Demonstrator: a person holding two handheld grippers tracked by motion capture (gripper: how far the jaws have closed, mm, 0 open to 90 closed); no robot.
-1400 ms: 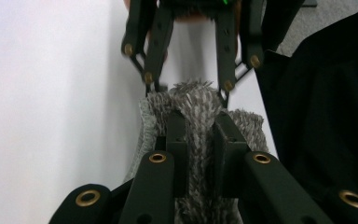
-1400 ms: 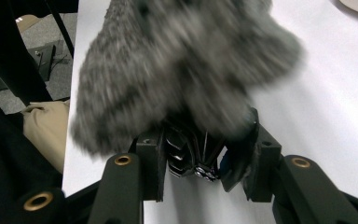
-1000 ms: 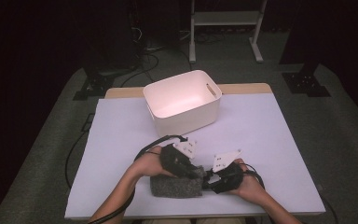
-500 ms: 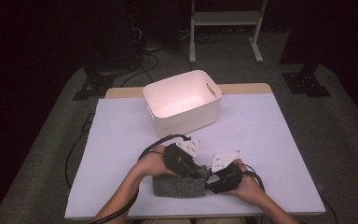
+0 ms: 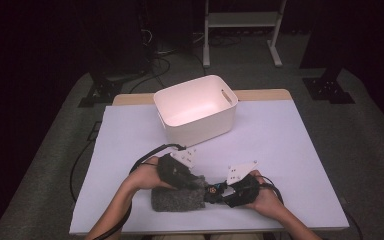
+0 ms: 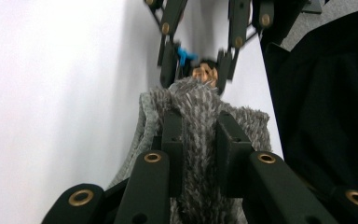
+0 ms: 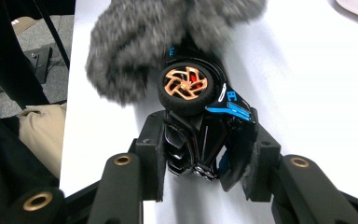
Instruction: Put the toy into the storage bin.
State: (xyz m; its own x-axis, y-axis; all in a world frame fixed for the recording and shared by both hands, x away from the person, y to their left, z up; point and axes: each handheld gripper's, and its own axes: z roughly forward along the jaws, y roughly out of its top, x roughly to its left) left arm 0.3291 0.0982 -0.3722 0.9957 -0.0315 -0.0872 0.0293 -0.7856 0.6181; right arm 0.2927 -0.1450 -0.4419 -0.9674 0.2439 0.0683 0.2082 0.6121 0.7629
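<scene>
A grey furry pouch (image 5: 176,200) lies near the table's front edge, its mouth pulled over the front of a black toy car (image 5: 214,193) with blue trim and copper wheels. My left gripper (image 5: 192,186) comes in from the left and is shut on a fold of the fur (image 6: 200,107); its jaws have just been opening slightly, with fur still pinched between the pads (image 6: 173,140). From the right, my right gripper (image 5: 221,194) is shut on the car's rear (image 7: 198,135), one wheel (image 7: 185,84) facing the camera. The fur (image 7: 158,32) hides the car's front.
A white plastic bin (image 5: 200,131) with cut-out handles stands at the middle back of the white table (image 5: 290,145). Cables trail from both grippers, one off the table's left edge. A white stand and dark floor lie beyond the table.
My left gripper has shifted slightly to the left with the fur still in it. The right gripper and the car have stayed in place.
</scene>
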